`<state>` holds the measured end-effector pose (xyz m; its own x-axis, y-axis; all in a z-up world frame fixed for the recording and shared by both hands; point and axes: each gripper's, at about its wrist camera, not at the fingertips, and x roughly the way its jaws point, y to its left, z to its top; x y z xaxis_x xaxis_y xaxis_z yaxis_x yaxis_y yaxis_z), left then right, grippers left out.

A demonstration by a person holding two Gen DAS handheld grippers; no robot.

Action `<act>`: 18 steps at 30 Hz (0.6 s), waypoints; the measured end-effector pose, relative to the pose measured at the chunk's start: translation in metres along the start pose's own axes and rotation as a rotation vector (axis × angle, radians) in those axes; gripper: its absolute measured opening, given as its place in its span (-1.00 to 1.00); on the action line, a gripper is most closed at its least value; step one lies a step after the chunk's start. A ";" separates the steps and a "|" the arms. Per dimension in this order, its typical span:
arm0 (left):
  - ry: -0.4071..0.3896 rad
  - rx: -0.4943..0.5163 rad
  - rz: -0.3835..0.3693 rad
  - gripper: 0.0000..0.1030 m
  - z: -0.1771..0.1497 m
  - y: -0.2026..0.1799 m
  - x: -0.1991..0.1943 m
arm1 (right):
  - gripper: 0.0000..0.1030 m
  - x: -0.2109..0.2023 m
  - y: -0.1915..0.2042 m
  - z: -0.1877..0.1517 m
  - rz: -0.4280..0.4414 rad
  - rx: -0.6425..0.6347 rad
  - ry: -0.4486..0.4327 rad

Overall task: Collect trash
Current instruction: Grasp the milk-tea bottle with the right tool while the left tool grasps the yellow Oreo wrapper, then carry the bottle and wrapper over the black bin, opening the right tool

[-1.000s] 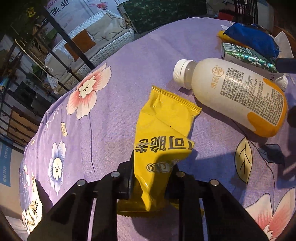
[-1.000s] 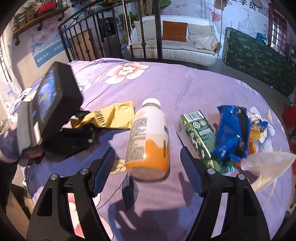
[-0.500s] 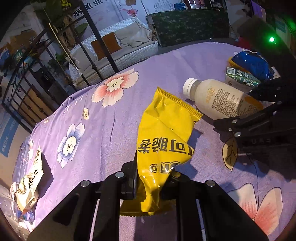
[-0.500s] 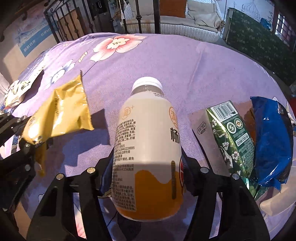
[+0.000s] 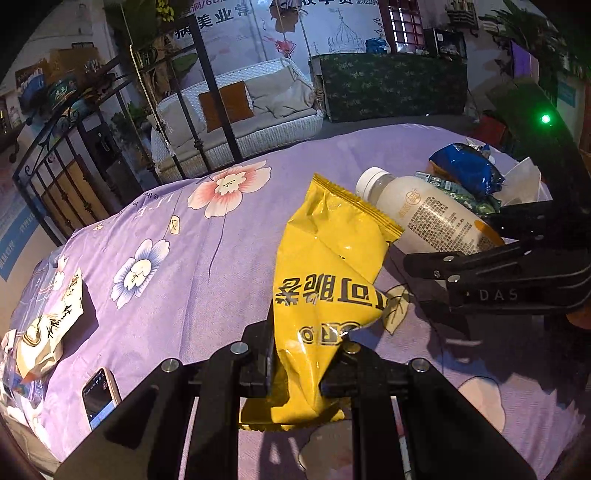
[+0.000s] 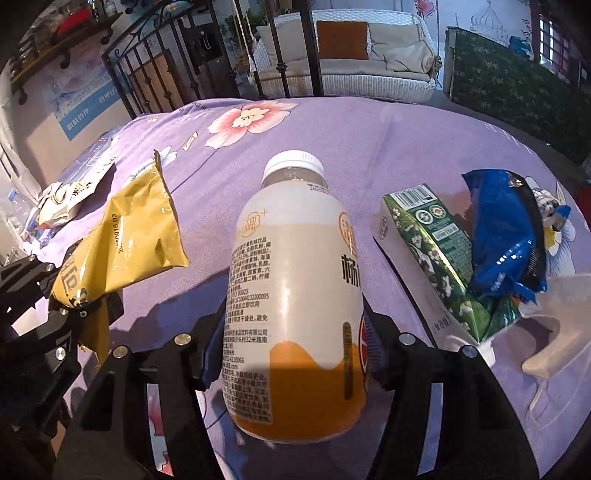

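Left gripper (image 5: pixel 308 354): clamped tight on the yellow snack wrapper (image 5: pixel 325 273), lifted off the purple tablecloth (image 5: pixel 192 258)
Right gripper (image 6: pixel 291 354): pads pressed on the bottle (image 6: pixel 295 288) sides
Left view only: phone (image 5: pixel 99 397) at the cloth's near-left edge

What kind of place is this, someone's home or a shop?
Probably a lounge or cafe-like sitting area, though it is hard to be sure: a wicker sofa with cushions, painted wall lettering, and a table in a purple floral cloth.
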<state>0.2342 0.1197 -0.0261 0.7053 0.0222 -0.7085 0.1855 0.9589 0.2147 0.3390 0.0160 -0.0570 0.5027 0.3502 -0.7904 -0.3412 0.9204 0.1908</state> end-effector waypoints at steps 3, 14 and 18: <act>-0.008 -0.016 -0.028 -0.68 -0.003 -0.010 -0.009 | 0.19 -0.025 -0.002 -0.014 0.014 -0.013 -0.049; -0.090 0.000 -0.114 -0.68 -0.005 -0.073 -0.052 | 0.19 -0.126 -0.046 -0.073 -0.043 0.033 -0.235; -0.110 0.014 -0.179 -0.68 -0.004 -0.107 -0.064 | 0.19 -0.160 -0.077 -0.099 -0.089 0.095 -0.280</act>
<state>0.1664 0.0166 -0.0066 0.7304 -0.1803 -0.6588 0.3238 0.9407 0.1016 0.2060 -0.1287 -0.0028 0.7312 0.2892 -0.6178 -0.2166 0.9572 0.1917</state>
